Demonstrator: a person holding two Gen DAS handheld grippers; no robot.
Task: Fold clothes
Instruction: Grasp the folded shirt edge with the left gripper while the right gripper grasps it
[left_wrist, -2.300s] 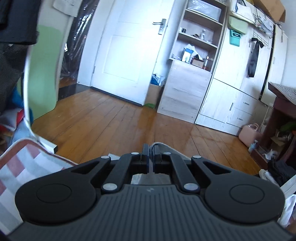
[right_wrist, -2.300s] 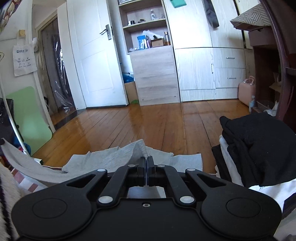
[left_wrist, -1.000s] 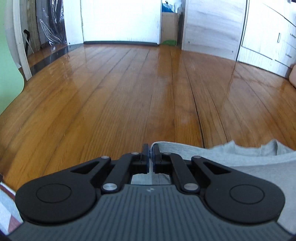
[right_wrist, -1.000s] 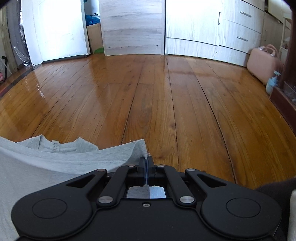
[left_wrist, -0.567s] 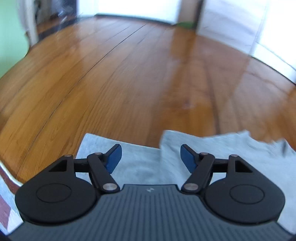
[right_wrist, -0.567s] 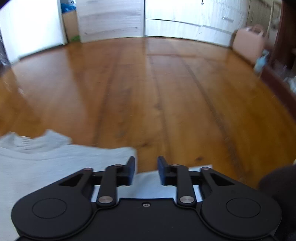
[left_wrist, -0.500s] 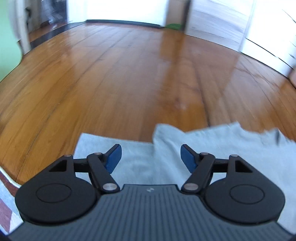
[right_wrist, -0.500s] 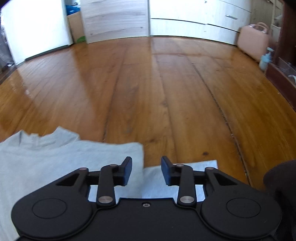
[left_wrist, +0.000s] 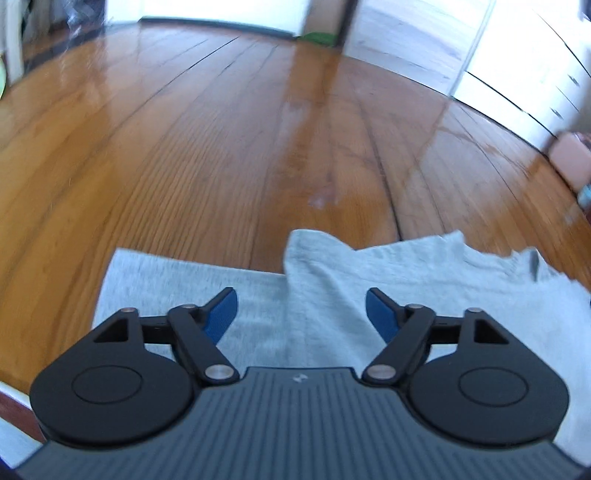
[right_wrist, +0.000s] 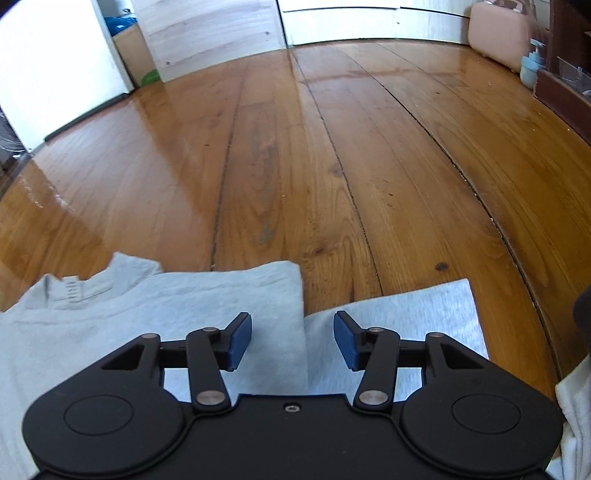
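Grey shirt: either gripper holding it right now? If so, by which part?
Nothing is held. The left gripper and right gripper are both open over the grey shirt, with no cloth pinched.

A glossy wooden plank floor (right_wrist: 332, 166) fills the view. A light grey T-shirt (right_wrist: 166, 306) lies spread flat on it, with a pink case (right_wrist: 498, 29) standing at the far edge.
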